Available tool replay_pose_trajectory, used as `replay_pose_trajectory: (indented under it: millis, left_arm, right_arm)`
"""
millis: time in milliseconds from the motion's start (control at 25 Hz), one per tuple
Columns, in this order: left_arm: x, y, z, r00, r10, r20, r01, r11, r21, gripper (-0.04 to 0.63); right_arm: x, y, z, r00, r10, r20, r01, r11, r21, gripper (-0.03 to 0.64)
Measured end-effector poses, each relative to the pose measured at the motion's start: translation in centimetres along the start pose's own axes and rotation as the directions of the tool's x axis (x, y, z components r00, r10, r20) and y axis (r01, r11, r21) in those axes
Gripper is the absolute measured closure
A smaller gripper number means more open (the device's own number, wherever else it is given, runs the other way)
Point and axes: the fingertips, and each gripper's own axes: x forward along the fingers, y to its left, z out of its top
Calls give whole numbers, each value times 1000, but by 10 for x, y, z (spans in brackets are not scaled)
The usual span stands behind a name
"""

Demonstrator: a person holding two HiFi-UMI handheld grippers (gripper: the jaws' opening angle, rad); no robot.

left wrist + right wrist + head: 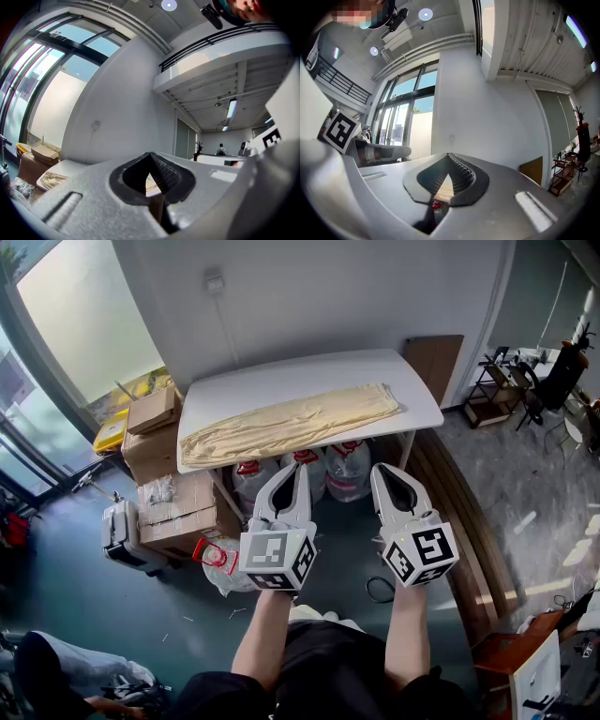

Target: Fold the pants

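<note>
Pants lie stretched lengthwise across the white surface, flat and untouched, likely spread out ready for folding. Left hand-held gripper and right hand-held gripper are both held level, short of the surface edge. Each has its jaws pressed together with nothing between them, so it looks like a start pose. Jugs sit stowed beneath the surface, boxes stacked beside it. No writing is readable: the jug labels are too small, and the gripper cubes carry only square markers.
</note>
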Motion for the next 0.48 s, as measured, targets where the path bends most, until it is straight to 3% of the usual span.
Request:
replay_pose_trajectory:
  millis: [480]
  left_arm:
    - [12, -13, 2, 1000, 9, 11, -9, 1000, -4, 592]
  right_arm:
    - [1, -20, 5, 1000, 3, 21, -3, 1000, 10, 611]
